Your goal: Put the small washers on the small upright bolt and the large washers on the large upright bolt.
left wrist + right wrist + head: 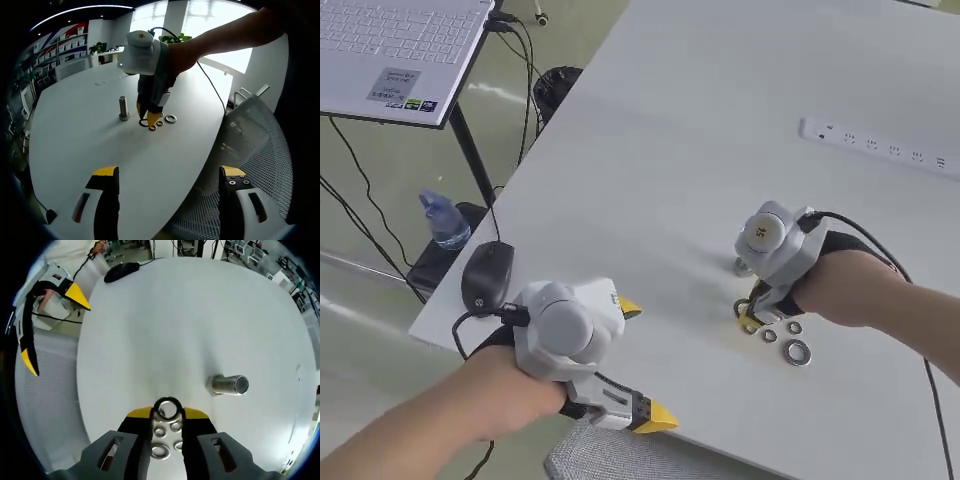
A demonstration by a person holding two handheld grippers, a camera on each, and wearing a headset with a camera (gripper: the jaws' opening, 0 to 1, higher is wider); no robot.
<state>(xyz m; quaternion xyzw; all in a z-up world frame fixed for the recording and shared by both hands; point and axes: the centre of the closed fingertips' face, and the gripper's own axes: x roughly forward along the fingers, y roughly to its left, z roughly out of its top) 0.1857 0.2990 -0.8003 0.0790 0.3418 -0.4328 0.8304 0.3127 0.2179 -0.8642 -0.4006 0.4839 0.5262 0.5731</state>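
Observation:
My right gripper [168,415] points down at the white table [700,150], its jaws shut on a large washer [168,408] that lies flat. Two small washers [160,431] and another large washer [160,451] lie just behind it, between the fingers. An upright steel bolt [227,384] stands close by. In the head view the right gripper [748,318] half hides the bolt [744,266], with loose washers [798,352] beside it. My left gripper [645,362] hovers open and empty over the table's near edge, aimed at the bolt [123,108] and washers [171,118].
A white power strip [880,148] lies at the back right of the table. A black mouse [487,275] sits at the left corner. A laptop [390,50] and a water bottle [443,218] are off to the left. A mesh chair [250,135] stands at the near edge.

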